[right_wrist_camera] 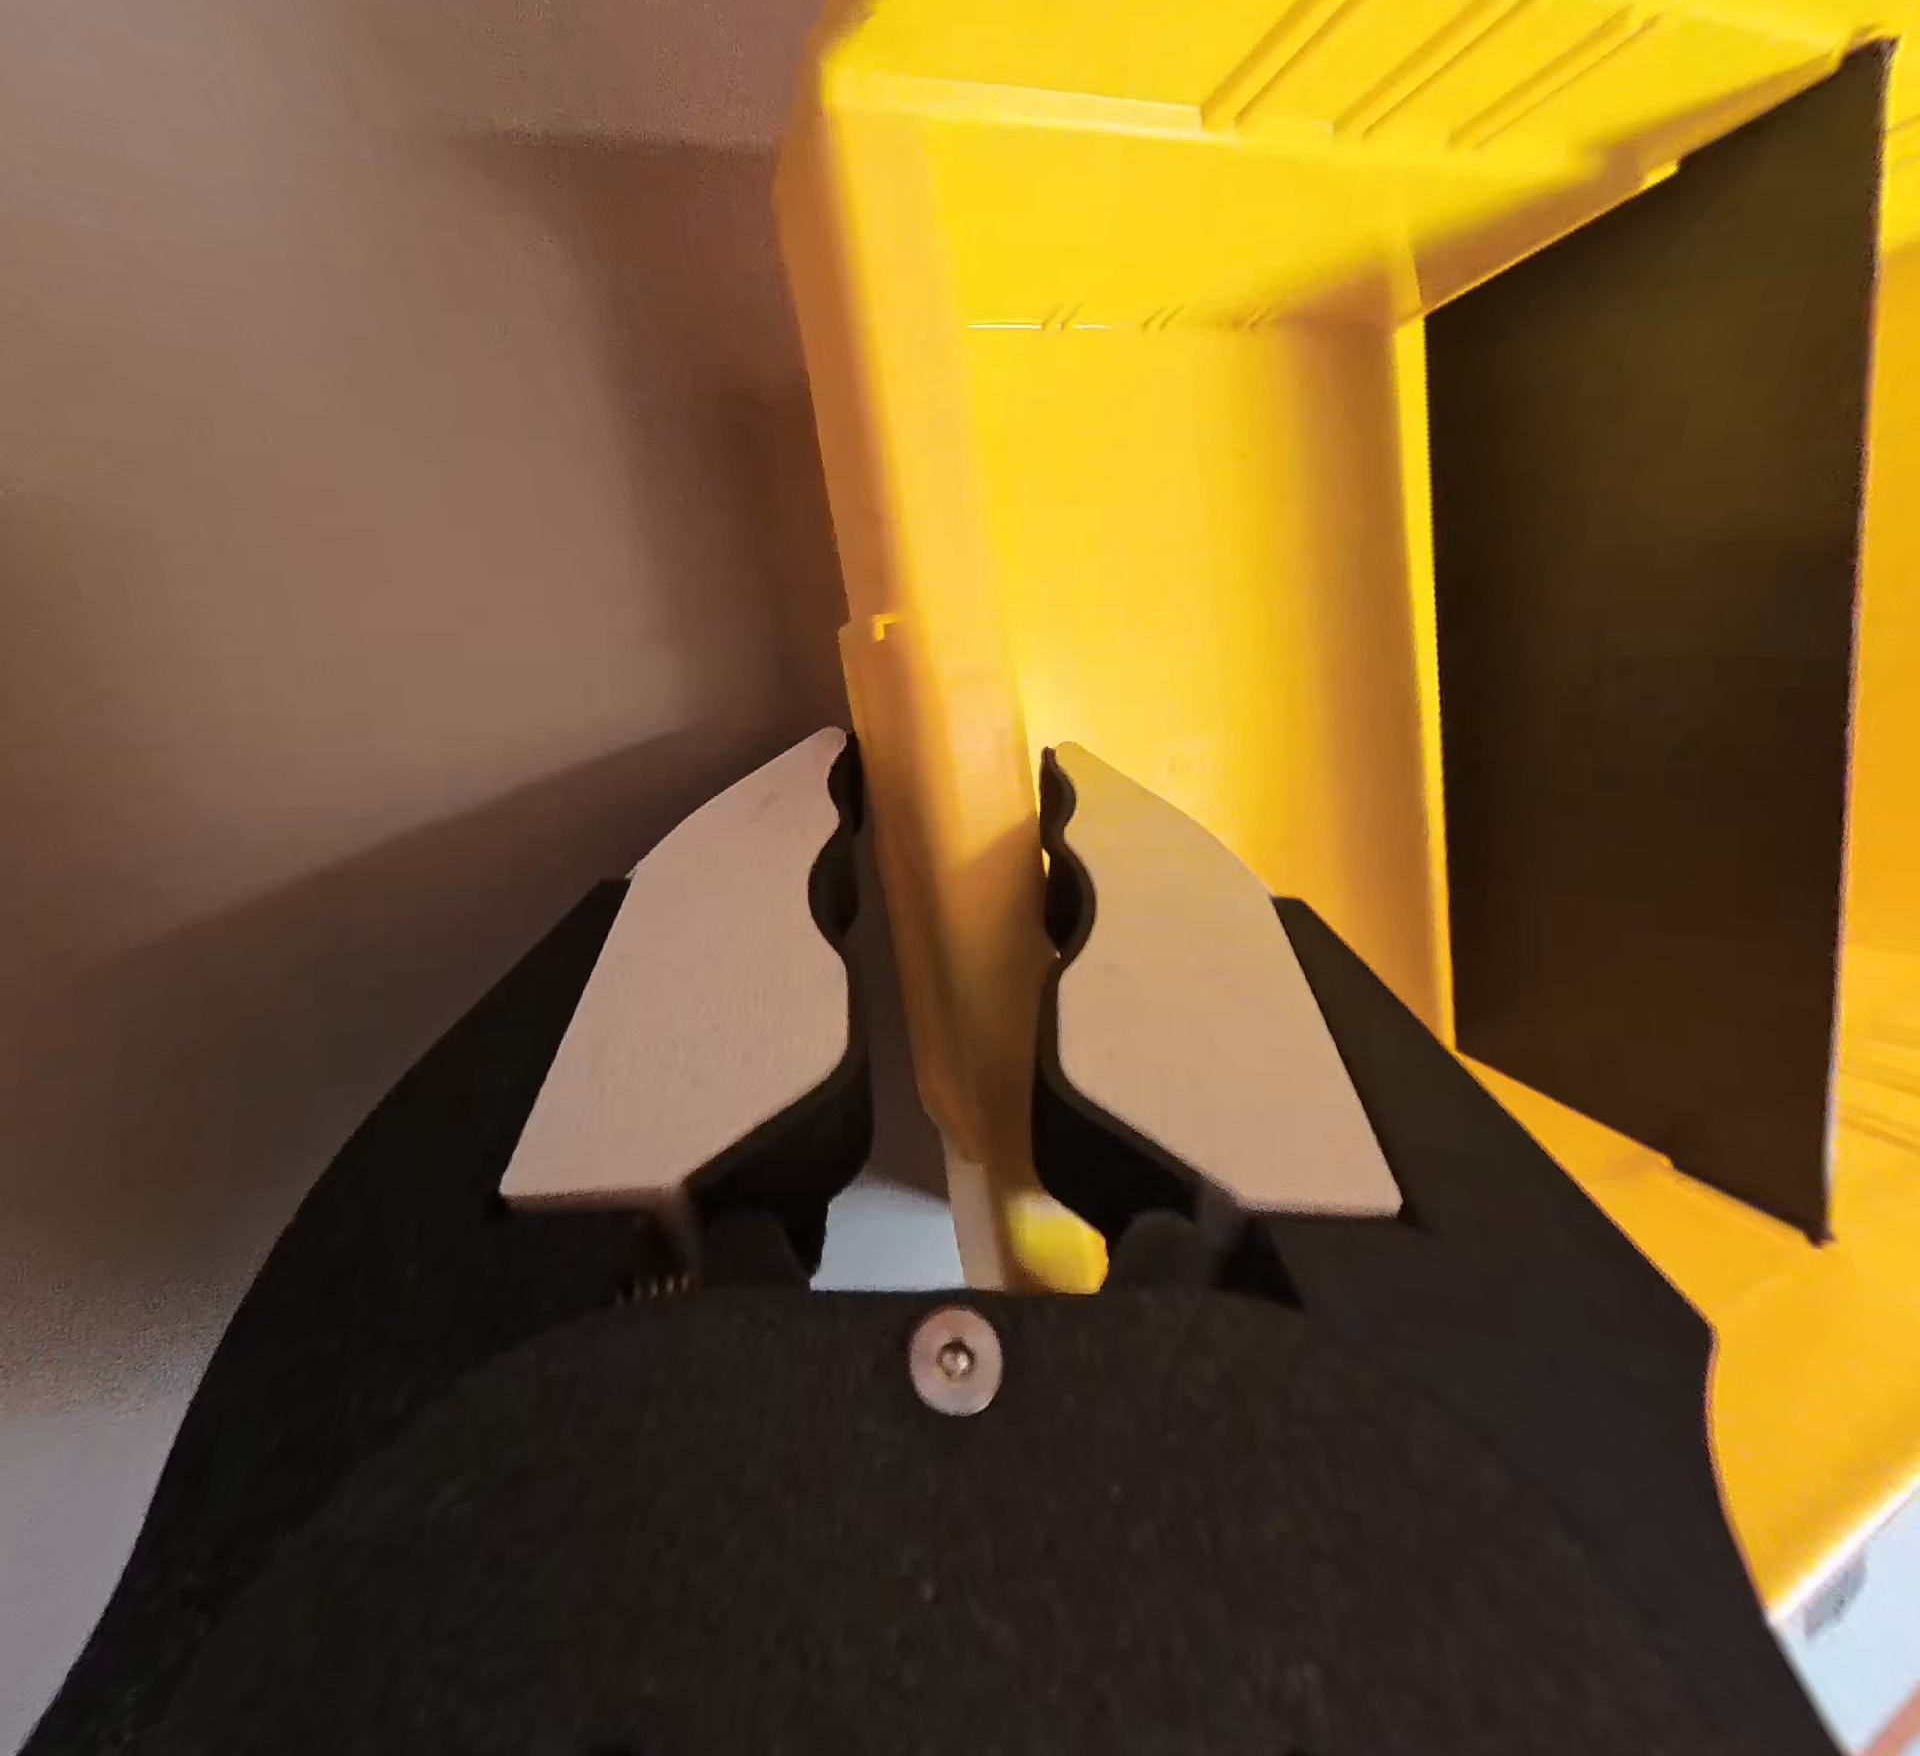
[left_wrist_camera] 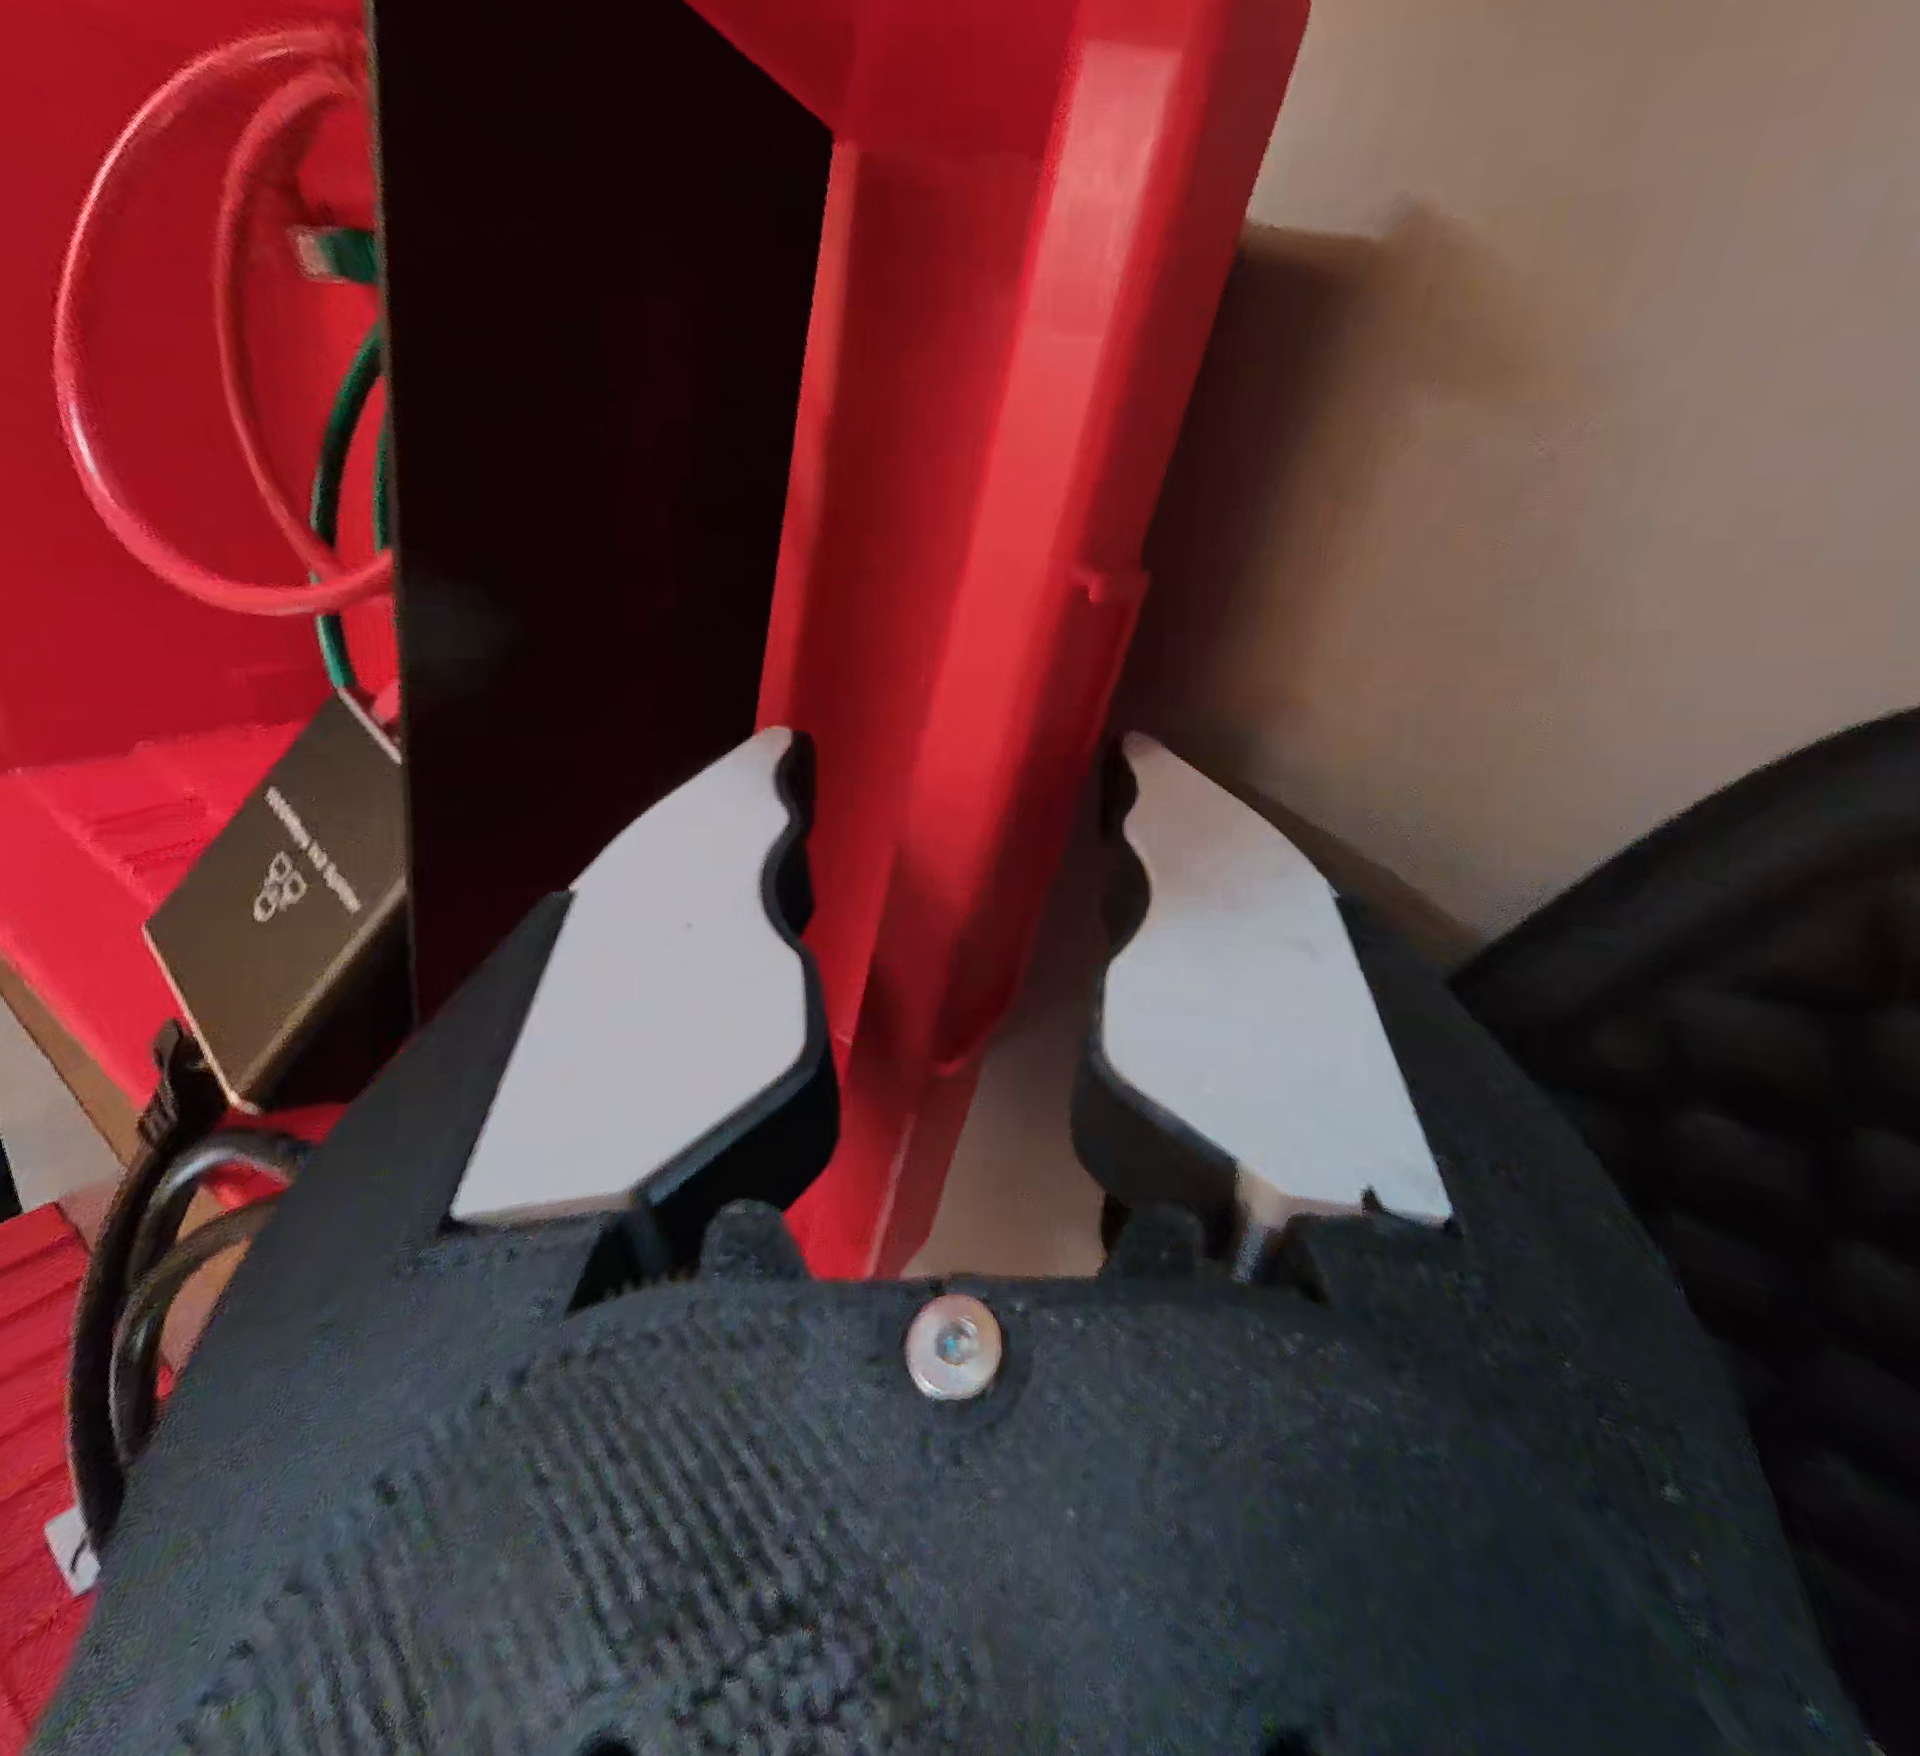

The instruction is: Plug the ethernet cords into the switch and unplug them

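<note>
In the left wrist view a black switch (left_wrist_camera: pixel 281 896) lies in a red bin (left_wrist_camera: pixel 1039 356), left of a black divider panel (left_wrist_camera: pixel 582 407). A looped red cord (left_wrist_camera: pixel 104 459) and a green cord (left_wrist_camera: pixel 338 459) lie behind it. The green cord runs down to the switch's far end, and its other plug (left_wrist_camera: pixel 338 252) lies loose. My left gripper (left_wrist_camera: pixel 964 745) straddles the red bin's right wall rim, jaws against both sides. My right gripper (right_wrist_camera: pixel 948 750) is shut on the left wall rim of a yellow bin (right_wrist_camera: pixel 1195 563). No cord or switch shows there.
A black divider panel (right_wrist_camera: pixel 1642 615) stands inside the yellow bin. A beige wall (left_wrist_camera: pixel 1610 252) is behind both bins. A black mesh chair back (left_wrist_camera: pixel 1714 1031) is to the right of the red bin. A black cable (left_wrist_camera: pixel 135 1291) hangs at the lower left. My hands' fingertips stand some 25 cm from each other.
</note>
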Tool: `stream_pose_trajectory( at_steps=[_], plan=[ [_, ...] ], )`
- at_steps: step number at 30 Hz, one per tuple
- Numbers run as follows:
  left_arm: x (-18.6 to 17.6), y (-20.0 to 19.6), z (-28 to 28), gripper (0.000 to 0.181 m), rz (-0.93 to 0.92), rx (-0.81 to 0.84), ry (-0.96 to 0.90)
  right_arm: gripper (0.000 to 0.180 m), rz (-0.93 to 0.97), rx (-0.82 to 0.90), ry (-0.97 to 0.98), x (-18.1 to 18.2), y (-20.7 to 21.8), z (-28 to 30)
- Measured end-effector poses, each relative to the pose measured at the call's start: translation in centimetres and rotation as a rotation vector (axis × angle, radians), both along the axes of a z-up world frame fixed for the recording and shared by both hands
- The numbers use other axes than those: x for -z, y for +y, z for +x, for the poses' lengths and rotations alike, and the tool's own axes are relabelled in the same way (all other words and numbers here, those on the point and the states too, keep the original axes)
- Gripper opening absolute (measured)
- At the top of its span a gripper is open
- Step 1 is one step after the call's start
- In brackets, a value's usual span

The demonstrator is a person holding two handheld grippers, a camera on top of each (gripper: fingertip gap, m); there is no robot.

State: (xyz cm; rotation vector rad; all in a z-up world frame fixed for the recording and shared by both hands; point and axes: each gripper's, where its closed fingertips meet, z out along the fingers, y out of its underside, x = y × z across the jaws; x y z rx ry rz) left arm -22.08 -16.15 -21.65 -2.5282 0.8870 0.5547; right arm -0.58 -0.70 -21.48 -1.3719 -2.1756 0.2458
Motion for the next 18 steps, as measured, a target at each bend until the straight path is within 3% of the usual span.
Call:
stream_pose_trajectory(
  at_steps=[1, 4, 11, 18],
  plan=[
    [0.3, 0.2, 0.1, 0.05, -0.011, 0.006, -0.004, 0.032, 0.006, 0.015, 0.008, -0.2, 0.4, 1.5],
    [0.7, 1.0, 1.0, 0.034, -0.004, 0.042, -0.024, 0.032, 0.018, 0.065, 0.022, -0.8, 1.9, 5.8],
    [0.6, 4.0, 1.7, 0.031, 0.061, 0.069, -0.003, 0.03, 0.107, 0.192, 0.014, -1.5, 8.2, 12.4],
    [0.6, 6.7, 0.7, 0.032, 0.061, 0.053, -0.02, 0.028, 0.156, 0.188, -0.014, -0.5, 14.8, 13.7]
  ],
)
